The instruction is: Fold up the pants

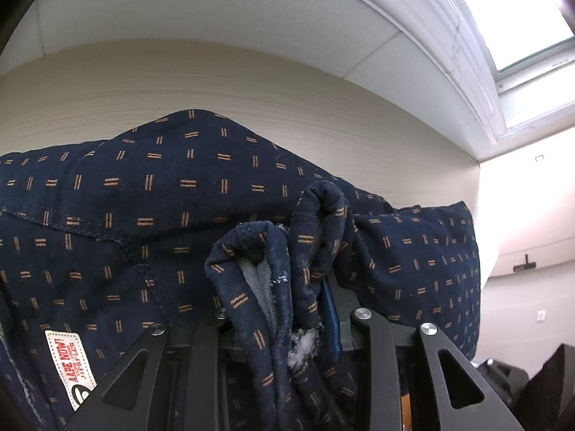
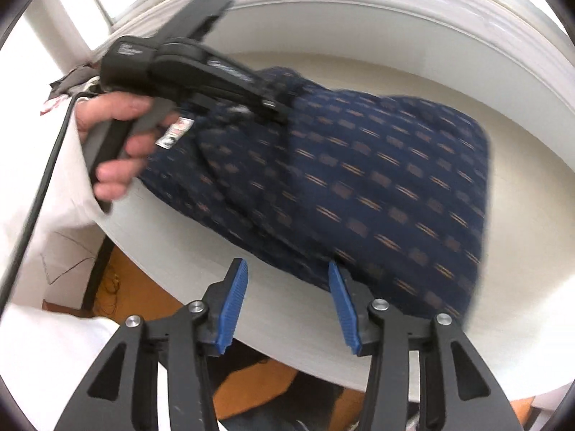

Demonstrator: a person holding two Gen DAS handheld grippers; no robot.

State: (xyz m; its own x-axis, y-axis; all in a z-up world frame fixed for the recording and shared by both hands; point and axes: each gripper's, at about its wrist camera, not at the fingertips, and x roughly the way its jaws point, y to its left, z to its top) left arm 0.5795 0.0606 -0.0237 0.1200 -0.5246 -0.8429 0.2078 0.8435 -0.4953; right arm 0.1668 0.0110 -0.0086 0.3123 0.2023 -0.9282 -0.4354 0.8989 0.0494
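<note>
So the pants (image 2: 345,179) are navy with little orange double-dash marks all over, lying in a heap on the pale round-edged bench (image 2: 395,72).

Left wrist view is basically all fabric. The left tongs (image 1: 287,309) are pinching a bunched fold of the pants: a wad of cloth is stuffed right between the black arms, and only a sliver of one blue pad (image 1: 330,318) peeks out beside it. You can see some grey lining and a bit of white fuzz in that wad. A white sewn-on label (image 1: 73,366) with red lettering shows on the cloth at lower left. Beyond the pants there's the bench surface, a white wall and a bright window (image 1: 521,18) up top right.

Right wrist view gives the wider picture the other one can't. The right tongs (image 2: 287,305) are spread apart, both blue pads (image 2: 233,305) clearly visible, nothing between them. The right-side pad sits right at the near edge of the pants; can't tell if it's actually touching. This view also shows the left tongs from outside, dug into the far end of the pants, with the person's hand (image 2: 115,136) wrapped around the grip. It's blurry there. Under the bench edge there's an orange-brown floor (image 2: 143,294).
</note>
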